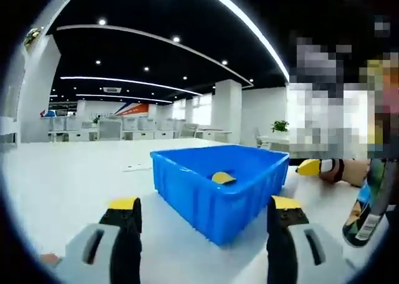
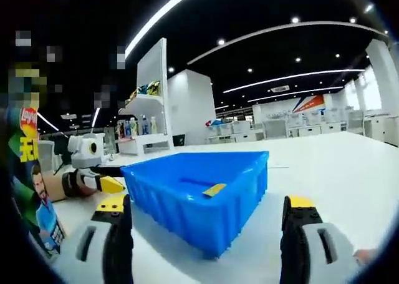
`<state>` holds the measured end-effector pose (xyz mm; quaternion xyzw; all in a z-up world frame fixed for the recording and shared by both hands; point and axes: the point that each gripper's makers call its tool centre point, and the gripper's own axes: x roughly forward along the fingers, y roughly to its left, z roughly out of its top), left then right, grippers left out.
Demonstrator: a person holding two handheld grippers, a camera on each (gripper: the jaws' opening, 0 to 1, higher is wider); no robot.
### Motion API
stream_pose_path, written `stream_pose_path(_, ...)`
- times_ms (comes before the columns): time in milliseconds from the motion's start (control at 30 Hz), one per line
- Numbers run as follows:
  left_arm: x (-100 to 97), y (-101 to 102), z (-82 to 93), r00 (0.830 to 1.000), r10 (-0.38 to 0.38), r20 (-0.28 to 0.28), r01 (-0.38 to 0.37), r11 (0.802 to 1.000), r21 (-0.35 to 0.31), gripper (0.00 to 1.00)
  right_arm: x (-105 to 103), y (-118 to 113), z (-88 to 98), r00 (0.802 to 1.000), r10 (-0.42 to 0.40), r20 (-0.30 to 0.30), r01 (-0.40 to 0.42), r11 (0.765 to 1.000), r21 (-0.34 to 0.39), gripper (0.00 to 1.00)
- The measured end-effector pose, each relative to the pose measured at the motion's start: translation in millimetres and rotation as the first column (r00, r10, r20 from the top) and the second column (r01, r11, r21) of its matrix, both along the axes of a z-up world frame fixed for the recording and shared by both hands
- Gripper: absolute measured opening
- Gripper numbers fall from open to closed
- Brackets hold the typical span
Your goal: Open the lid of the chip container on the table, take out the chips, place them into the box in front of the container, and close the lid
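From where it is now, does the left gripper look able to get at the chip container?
Probably yes. The left tongs stand open, and the chip container is upright beside them, next to the blue box, with nothing visibly between. Its lid is hidden.

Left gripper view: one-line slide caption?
Open left gripper faces a blue box on the white table, a yellow piece inside; chip container at right edge.

Chip container (image 2: 31, 184) cut off at left edge, top blurred.
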<state>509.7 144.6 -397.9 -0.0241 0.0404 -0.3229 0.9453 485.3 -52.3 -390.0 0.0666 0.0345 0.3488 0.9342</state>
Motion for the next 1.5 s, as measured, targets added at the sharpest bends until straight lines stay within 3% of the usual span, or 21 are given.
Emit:
stream_pose_path(67, 3.4, -1.5, 3.8, 1.000, -0.009, -0.004, 0.009, 0.999, -0.031, 0.81, 0.7, 1.5, -0.1, 1.000, 0.003, -0.005, -0.003, 1.000, 0.002, 0.92)
stream_pose_path(100, -3.7, -12.7, 4.6, 1.000, -0.014, -0.004, 0.014, 0.999, -0.030, 0.81, 0.6, 2.4, -0.1, 1.000, 0.003, -0.004, -0.003, 1.000, -0.001, 0.89)
stream_pose_path(200, -9.2, -21.7, -2.7, 1.000, -0.025, -0.001, 0.025, 0.999, 0.027, 0.78, -0.1, 3.0, -3.5, 1.000, -0.008, -0.019, 0.007, 0.999, -0.039, 0.74)
stream_pose_path(267, -10.4, -21.9, -6.1, 1.000, -0.022, -0.003, 0.022, 0.998, 0.062, 0.64, -1.2, 2.2, -4.2, 1.000, -0.006, -0.018, 0.005, 0.999, -0.046, 0.58)
stream_pose_path(300, -12.1, -20.2, -5.2, 1.000, -0.013, 0.015, 0.011, 0.995, 0.099, 0.52, -1.2, 0.6, -5.6, 1.000, -0.011, -0.018, 0.010, 0.998, -0.062, 0.46)
stream_pose_path(333, -21.6, -32.2, 1.4, 0.995, -0.085, 0.055, 0.079, 0.991, 0.105, 0.41, 0.2, -4.4, -9.3, 0.999, -0.038, -0.023, 0.036, 0.994, -0.104, 0.43)
stream_pose_path(367, -15.1, -26.8, 9.3, 0.993, -0.011, 0.114, -0.003, 0.992, 0.125, 0.40, -1.6, -2.4, -10.4, 0.999, -0.039, -0.019, 0.036, 0.991, -0.132, 0.40)
stream_pose_path(400, -17.5, -30.6, 6.3, 0.994, -0.011, 0.112, -0.007, 0.988, 0.155, 0.40, -2.4, -4.6, -12.5, 0.998, -0.054, -0.030, 0.049, 0.987, -0.151, 0.38)
stream_pose_path(700, -33.2, -45.1, 13.7, 0.995, -0.002, 0.095, -0.012, 0.988, 0.154, 0.39, -8.7, -3.1, -11.3, 0.999, -0.040, -0.003, 0.039, 0.981, -0.191, 0.34)
stream_pose_path(800, -35.3, -42.5, 13.7, 0.990, -0.006, 0.140, -0.021, 0.981, 0.192, 0.40, -8.2, -1.9, -10.6, 0.999, -0.037, 0.026, 0.042, 0.976, -0.213, 0.34)
stream_pose_path(1067, -42.6, -42.1, 14.0, 0.986, -0.011, 0.166, -0.029, 0.971, 0.237, 0.40, -7.6, -2.1, -8.9, 0.996, -0.025, 0.083, 0.046, 0.961, -0.271, 0.33)
stream_pose_path(1333, -50.5, -41.6, 23.4, 0.978, -0.015, 0.206, -0.031, 0.975, 0.219, 0.40, -6.6, -4.6, -0.4, 0.992, -0.024, 0.122, 0.056, 0.963, -0.265, 0.33)
stream_pose_path(1500, -45.7, -39.5, 25.8, 0.973, -0.018, 0.231, -0.035, 0.974, 0.224, 0.40, -6.8, -3.1, 5.9, 0.986, -0.026, 0.167, 0.072, 0.957, -0.280, 0.33)
